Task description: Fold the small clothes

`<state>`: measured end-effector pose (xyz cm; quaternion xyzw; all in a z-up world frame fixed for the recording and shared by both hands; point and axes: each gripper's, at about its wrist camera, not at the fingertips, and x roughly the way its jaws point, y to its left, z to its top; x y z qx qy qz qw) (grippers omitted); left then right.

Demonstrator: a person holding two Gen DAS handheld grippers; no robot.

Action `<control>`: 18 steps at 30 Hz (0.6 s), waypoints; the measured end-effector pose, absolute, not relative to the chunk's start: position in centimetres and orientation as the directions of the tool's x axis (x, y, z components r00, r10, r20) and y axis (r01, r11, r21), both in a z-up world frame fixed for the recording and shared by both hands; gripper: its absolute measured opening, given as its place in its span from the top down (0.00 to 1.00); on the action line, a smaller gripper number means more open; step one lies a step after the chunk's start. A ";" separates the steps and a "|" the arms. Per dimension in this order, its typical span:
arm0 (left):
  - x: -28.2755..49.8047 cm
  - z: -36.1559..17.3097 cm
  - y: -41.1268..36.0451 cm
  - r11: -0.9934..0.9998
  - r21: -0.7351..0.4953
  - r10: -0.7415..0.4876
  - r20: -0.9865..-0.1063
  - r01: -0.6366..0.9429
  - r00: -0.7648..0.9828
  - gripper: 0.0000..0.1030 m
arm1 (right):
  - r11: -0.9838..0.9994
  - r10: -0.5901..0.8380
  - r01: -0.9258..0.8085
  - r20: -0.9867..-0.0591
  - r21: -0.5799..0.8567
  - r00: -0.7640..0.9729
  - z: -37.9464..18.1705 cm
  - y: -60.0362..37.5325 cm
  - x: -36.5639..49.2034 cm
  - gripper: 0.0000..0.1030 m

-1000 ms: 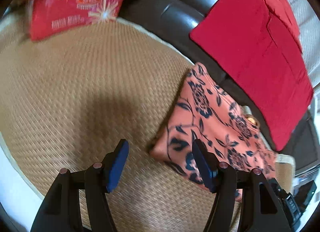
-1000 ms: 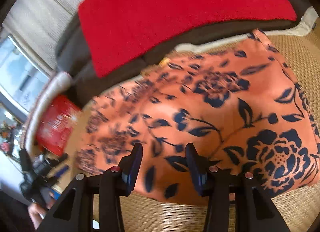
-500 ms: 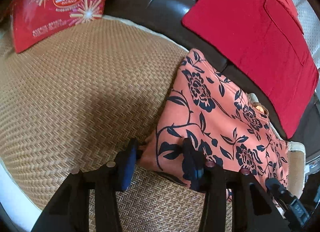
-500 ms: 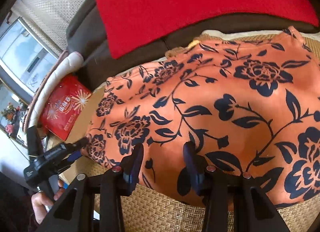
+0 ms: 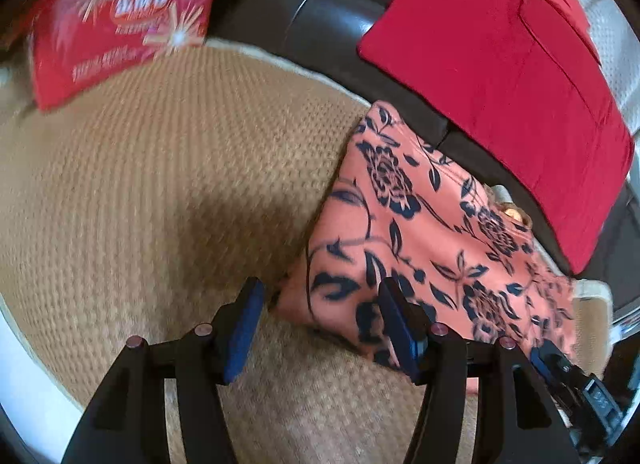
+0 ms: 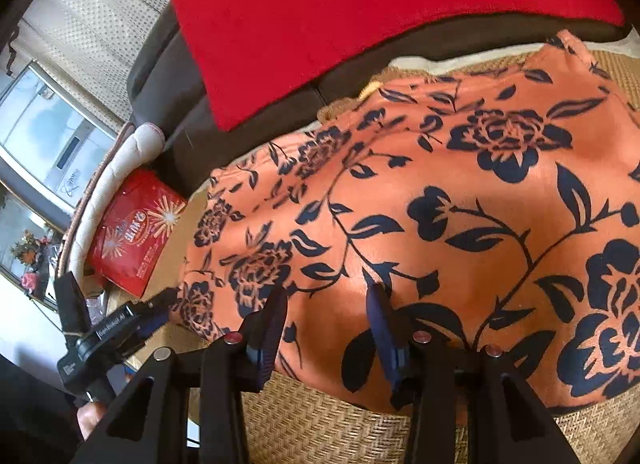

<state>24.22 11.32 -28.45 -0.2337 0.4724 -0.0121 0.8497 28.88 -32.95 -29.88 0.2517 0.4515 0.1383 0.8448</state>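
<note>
Floral garment point(image 6: 460, 199) lies flat on the woven mat point(image 5: 160, 191), near edge toward both tools. Left tool point(image 5: 320, 320) released, straddling its corner; right tool point(image 6: 326, 328) released over the hem, likely to pinch for a fold.

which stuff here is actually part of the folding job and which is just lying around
Part of the job:
- orange garment with dark blue flower print
- left gripper, jaws open at its corner
- right gripper, jaws open over its near edge
- possibly the folded red cloth

Lying about:
- red printed snack packet
- woven straw mat, the work surface
- dark leather sofa back
</note>
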 end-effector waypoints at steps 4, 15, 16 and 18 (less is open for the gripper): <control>23.5 -29.6 11.6 0.821 -0.522 -0.358 -0.787 -0.231 0.503 0.39 | 0.810 0.508 -0.071 -0.637 0.582 0.580 -28.9 -32.3 28.6 0.55; 25.4 -30.8 10.0 0.758 -0.594 -0.393 -0.745 -0.268 0.540 0.34 | 0.856 0.492 -0.114 -0.727 0.504 0.478 -31.1 -27.5 29.6 0.55; 25.7 -30.9 10.0 0.752 -0.604 -0.397 -0.736 -0.266 0.549 0.34 | 0.868 0.474 -0.098 -0.753 0.487 0.457 -31.8 -27.4 30.0 0.62; 26.2 -31.0 9.9 0.744 -0.614 -0.391 -0.720 -0.263 0.574 0.35 | 0.894 0.427 -0.076 -0.785 0.443 0.449 -32.6 -27.5 30.3 0.80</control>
